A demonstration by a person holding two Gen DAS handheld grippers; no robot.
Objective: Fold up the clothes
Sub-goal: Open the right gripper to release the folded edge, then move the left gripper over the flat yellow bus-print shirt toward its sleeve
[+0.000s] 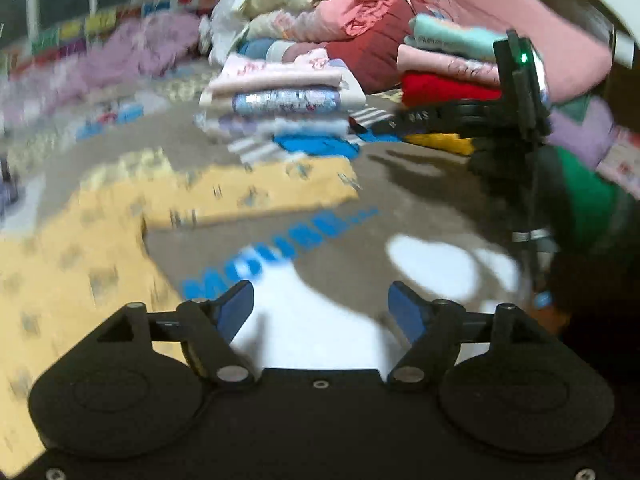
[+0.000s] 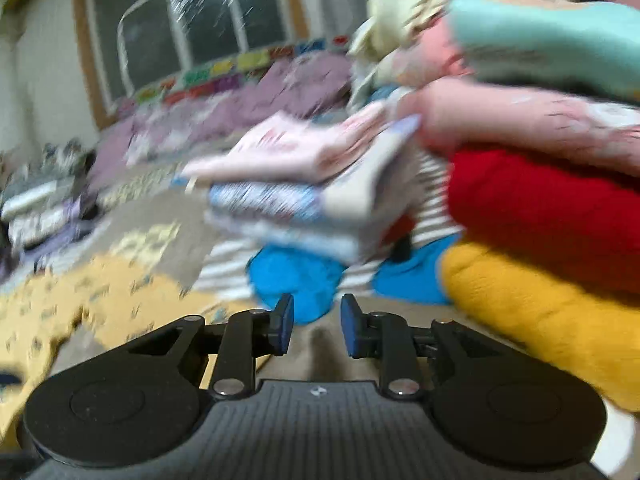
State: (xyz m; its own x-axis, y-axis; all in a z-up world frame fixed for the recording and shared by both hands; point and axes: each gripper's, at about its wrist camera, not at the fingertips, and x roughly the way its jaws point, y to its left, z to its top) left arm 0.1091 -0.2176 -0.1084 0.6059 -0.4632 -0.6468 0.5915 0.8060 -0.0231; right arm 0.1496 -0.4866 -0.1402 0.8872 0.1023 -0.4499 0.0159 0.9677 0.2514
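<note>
The left gripper (image 1: 321, 307) is held above a grey-brown cloth with blue letters and a white figure (image 1: 280, 240), and its two blue-padded fingers (image 1: 236, 312) stand wide apart with nothing between them. Just to the left of this cloth lies a yellow patterned garment (image 1: 208, 196), spread flat and partly folded over. Behind it stands a pile of folded clothes (image 1: 280, 96), pink on top, then pale blue and striped pieces, with a bright blue piece (image 1: 320, 146) at the bottom. To the right of it there is a second pile (image 1: 448, 68): a mint piece on top, pink under it, then red, then something dark, and yellow at the bottom. The right gripper (image 2: 316, 330) is low over the same surface, close in front of the bright blue piece (image 2: 296, 280); its fingers are parted by a small gap and hold nothing. In the right wrist view the second pile is very near on the right side, with its yellow piece (image 2: 540, 320) under the red piece (image 2: 540, 208) and the mint piece (image 2: 560, 36) at the top. I see no basket or box in either view; the clothes lie only in piles. A heap of unfolded bedding (image 1: 340, 8) in pink and cream lies behind the piles. Both views are blurred, so fine details cannot be told.
</note>
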